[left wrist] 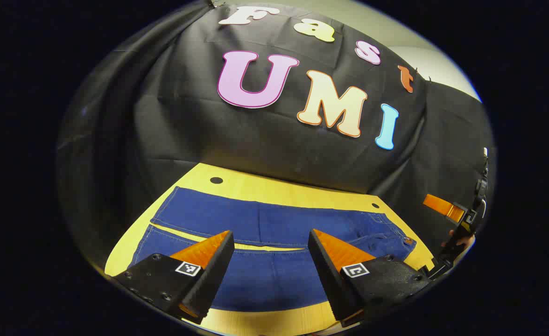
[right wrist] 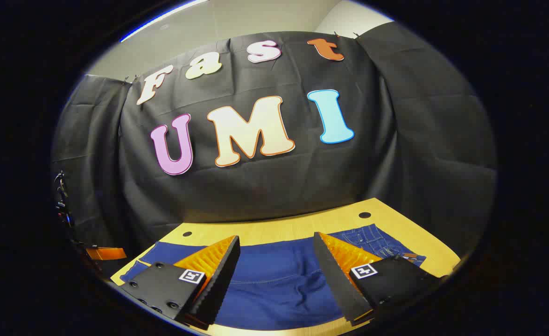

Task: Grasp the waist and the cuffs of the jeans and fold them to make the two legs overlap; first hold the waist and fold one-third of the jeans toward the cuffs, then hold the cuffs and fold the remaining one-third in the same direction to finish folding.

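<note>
The bench [left wrist: 274, 186] carries the jeans [left wrist: 274, 219], which lie spread flat across it with both legs side by side, a thin strip of bench showing between them in the left gripper view; the cuffs point to that view's left and the waist [left wrist: 396, 233] sits at its right, where a pocket and waistband stitching can be made out. In the right gripper view the jeans [right wrist: 279, 275] run across the near part of the bench [right wrist: 302, 224], waist end to the right. As far as can be judged, nothing of the task is done: the legs do not overlap, and neither third has been turned over, so the lengthwise fold and both later folds are all left. The left gripper [left wrist: 271, 247] hangs above the nearer leg with its fingers spread wide and nothing between them; they do not appear to touch the cloth. The right gripper [right wrist: 277, 254] hangs likewise over the jeans, fingers wide apart and empty. At the right edge of the left gripper view, part of the other gripper and a bit of a hand [left wrist: 463, 241] show beyond the waist. Two small dark holes [left wrist: 216, 180] mark the far side of the bench.
</note>
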